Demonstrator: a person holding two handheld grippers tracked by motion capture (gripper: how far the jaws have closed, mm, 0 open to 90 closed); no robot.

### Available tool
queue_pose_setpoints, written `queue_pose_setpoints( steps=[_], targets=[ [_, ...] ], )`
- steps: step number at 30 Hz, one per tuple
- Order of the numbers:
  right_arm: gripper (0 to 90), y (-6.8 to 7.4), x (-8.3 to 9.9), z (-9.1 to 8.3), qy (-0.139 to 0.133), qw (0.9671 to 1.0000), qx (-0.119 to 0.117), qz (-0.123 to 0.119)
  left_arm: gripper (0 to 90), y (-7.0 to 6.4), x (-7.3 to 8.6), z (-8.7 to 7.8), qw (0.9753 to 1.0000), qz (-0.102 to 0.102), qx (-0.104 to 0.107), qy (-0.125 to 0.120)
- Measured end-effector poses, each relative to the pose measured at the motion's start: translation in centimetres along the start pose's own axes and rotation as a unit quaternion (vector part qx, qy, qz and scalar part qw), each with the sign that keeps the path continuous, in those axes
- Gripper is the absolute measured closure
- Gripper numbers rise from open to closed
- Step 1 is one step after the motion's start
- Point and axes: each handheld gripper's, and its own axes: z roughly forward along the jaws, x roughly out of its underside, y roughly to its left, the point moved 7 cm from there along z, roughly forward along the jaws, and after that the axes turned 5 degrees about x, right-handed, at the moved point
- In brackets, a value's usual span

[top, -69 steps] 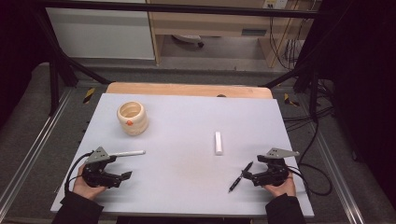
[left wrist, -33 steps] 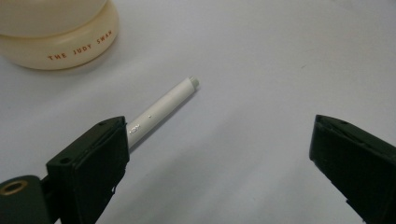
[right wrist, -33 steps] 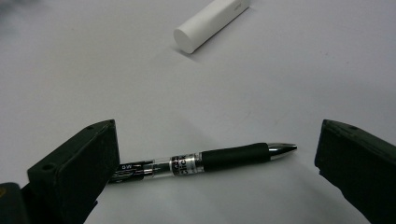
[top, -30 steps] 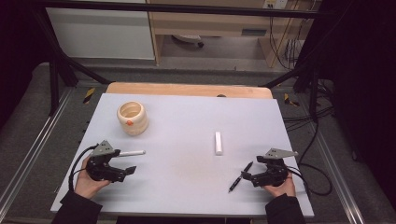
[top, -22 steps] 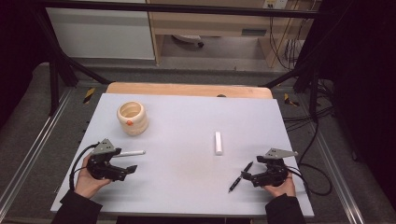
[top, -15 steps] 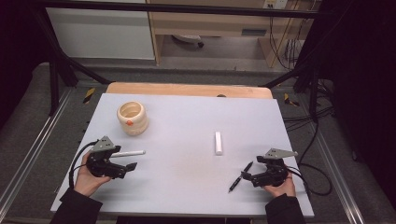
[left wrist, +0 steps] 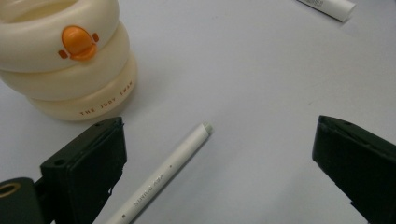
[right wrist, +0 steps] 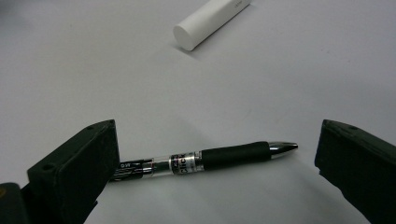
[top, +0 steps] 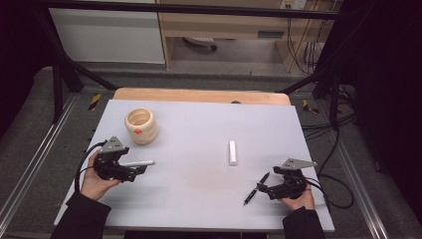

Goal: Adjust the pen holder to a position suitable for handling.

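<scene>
On the grey table (top: 199,124), left gripper (top: 133,168) jaws wide over a slim white plastic pen (left wrist: 163,172), cream ringed duck-face cup (top: 141,125) at 12 o'clock; right gripper (top: 263,188) jaws wide around a black-grip clear ballpoint pen (right wrist: 205,158).

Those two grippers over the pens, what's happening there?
A person holds a gripper in each hand at a table. The left gripper is open around a white pen, near a cream cup. The right gripper is open around a black pen. Both pens lie flat, ungripped.
</scene>
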Motion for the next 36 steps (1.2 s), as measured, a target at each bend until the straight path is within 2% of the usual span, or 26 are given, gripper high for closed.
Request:
queue_pose_setpoints(
  steps=[17,27,36],
  targets=[
    [0.6,0.0,0.0,0.0,0.001,1.0,0.001,-0.002,3.9,1.0,-2.5,0.4,1.0,0.006,-0.007,0.003],
    [0.6,0.0,0.0,0.0,0.002,1.0,0.002,-0.001,4.3,1.4,-4.6,0.8,0.9999,0.011,-0.011,0.001],
    [0.6,-0.1,0.0,0.0,0.003,1.0,0.003,-0.002,4.6,2.5,-6.0,1.3,0.9995,0.014,-0.024,0.013]
  ],
)
